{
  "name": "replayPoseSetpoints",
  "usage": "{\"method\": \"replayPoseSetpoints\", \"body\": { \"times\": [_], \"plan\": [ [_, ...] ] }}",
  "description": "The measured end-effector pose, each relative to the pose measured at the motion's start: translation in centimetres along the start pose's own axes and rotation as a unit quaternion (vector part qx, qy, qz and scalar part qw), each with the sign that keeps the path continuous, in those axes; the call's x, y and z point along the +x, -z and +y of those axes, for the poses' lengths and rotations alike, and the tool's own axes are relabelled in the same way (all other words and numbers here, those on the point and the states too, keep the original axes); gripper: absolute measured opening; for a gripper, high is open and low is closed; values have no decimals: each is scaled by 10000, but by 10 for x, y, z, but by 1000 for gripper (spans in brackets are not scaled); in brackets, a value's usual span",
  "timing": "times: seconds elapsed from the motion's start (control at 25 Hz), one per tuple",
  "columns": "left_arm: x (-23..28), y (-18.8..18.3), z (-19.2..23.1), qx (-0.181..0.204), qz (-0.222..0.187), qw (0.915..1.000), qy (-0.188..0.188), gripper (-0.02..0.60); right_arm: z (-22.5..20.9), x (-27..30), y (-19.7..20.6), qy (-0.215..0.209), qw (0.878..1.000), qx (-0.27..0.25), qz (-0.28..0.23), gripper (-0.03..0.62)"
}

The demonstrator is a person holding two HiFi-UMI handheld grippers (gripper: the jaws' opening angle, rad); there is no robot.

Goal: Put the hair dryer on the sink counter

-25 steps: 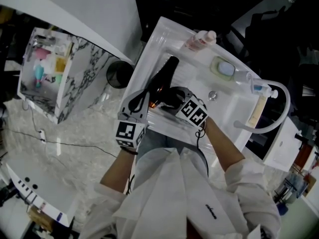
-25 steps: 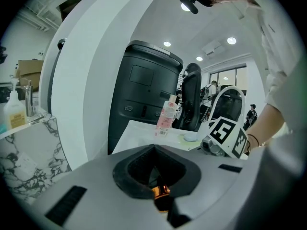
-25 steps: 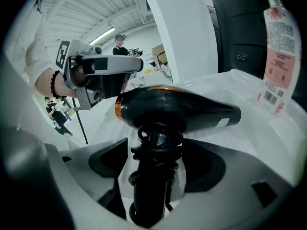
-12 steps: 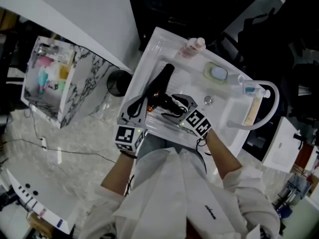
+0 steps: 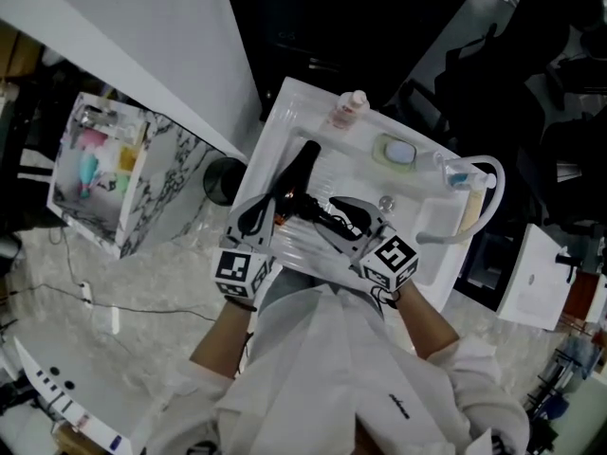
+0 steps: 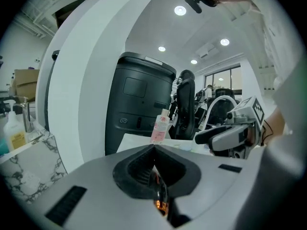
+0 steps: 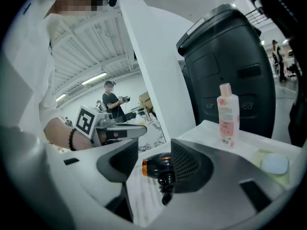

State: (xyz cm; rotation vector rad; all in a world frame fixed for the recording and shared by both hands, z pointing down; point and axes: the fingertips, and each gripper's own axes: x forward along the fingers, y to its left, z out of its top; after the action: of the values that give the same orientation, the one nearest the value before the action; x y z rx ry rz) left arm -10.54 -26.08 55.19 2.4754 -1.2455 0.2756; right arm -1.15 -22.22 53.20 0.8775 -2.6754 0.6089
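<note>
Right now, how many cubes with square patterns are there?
2. One cube is on the left gripper, the other cube on the right gripper, whose jaws are closing around the hair dryer. None seems hidden.

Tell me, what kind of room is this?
Probably a bathroom corner, maybe a pretend one set up in a big hall. There is a white sink with a pink bottle, a soap dish and a hair dryer.
</note>
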Motion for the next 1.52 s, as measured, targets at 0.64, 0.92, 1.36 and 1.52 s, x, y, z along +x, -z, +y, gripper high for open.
{"method": "replayPoseSetpoints", "body": {
  "times": [0.64,0.92,1.36,1.52],
  "plan": [
    [-18,-72,-34,106,-620,9977,252,23,-13,-76,-100,1430,9782,-322,-1470,18],
    [-28,-100,-29,280,-938,9950,175,23,-15,-95,-106,1729,9719,-387,-1552,18],
    [-29,-98,-23,329,-860,9957,8,23,-22,-113,-93,1936,9698,-383,-1434,17],
    [-29,-96,-28,330,-851,9958,41,23,-20,-115,-89,1877,9715,-289,-1415,17]
  ]
}}
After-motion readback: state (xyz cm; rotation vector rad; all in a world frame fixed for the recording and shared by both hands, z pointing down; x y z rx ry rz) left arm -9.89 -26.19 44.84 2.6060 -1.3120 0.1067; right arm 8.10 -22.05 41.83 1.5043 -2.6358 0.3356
